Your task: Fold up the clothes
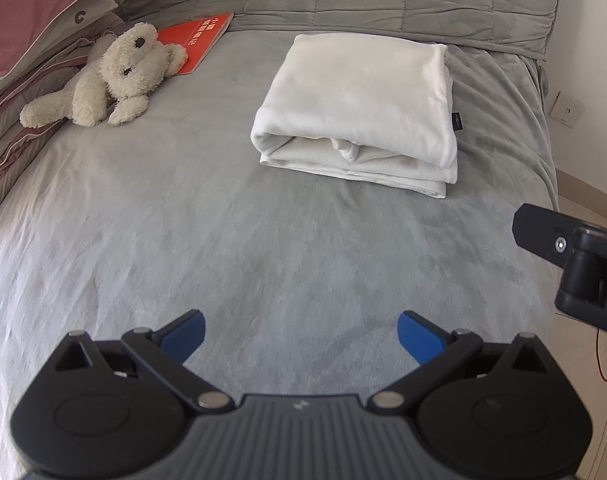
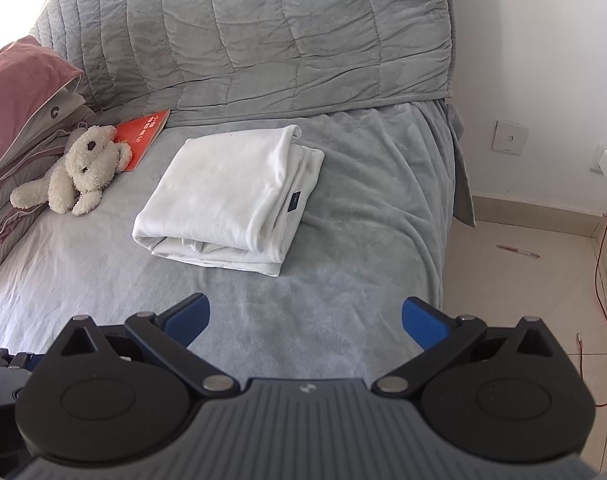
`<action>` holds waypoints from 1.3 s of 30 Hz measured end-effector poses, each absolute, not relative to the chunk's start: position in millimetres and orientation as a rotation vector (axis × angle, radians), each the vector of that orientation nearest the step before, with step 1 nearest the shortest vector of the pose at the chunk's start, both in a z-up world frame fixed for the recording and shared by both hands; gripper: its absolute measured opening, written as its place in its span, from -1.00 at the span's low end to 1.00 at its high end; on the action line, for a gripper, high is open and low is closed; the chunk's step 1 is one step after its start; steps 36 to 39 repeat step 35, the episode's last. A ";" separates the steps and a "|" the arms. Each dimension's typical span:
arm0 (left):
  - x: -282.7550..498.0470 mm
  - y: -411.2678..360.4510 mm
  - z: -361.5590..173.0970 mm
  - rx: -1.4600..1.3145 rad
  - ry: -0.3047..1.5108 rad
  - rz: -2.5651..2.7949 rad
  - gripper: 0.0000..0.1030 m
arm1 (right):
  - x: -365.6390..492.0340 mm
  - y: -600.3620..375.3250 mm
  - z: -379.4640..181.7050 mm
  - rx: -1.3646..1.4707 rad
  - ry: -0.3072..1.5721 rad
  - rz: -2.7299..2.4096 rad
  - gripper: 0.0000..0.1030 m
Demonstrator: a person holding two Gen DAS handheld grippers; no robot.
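Looking along the left gripper [image 1: 301, 334], its blue fingers stand spread wide with nothing between them, hovering over bare grey bedspread [image 1: 223, 240]. The white garment [image 1: 359, 96] lies ahead and a little to the right, well apart from the fingertips, already in a squared, layered bundle with its rolled edge facing the camera. A small dark tag shows on its right edge. That fits a fold finished and let go, or a bundle waiting to be opened or folded again; the view does not settle which. The risk here is the loose inner layers at the near edge: a pinch there could catch only one ply and drag the stack open. The plush bear [image 1: 111, 76] and the red book [image 1: 195, 40] lie to the left, far enough off to be no obstacle. Part of the right gripper [image 1: 571, 256] juts in at the right border.

From the right wrist, the right gripper [image 2: 305, 326] is likewise spread wide and holds nothing, above the bedspread [image 2: 343, 208] near the bed's right side. The garment [image 2: 227, 196] sits ahead and left, flat on the bed, its stepped layers visible along the right side. The plush cloth looks slippery on plush bedding, so I judge a sideways push would skew the layers rather than move the whole bundle. The bed edge is close on the right; a tug that way could slide it toward the floor [image 2: 523, 280].
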State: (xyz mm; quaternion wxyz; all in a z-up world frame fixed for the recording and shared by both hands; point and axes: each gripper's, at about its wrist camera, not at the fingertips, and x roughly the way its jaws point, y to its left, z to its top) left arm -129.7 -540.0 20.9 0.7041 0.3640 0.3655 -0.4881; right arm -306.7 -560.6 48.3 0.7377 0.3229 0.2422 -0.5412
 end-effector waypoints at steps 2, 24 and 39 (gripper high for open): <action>-130.7 -538.9 21.3 0.812 0.812 -1.083 0.99 | -307.1 -559.7 49.0 0.710 0.530 -1.186 1.00; -147.7 -471.9 48.2 0.722 0.852 -0.985 0.99 | -325.3 -547.5 71.1 0.648 0.485 -1.119 1.00; -165.4 -399.4 65.3 0.647 0.887 -0.923 0.99 | -343.3 -529.1 87.7 0.657 0.461 -1.071 1.00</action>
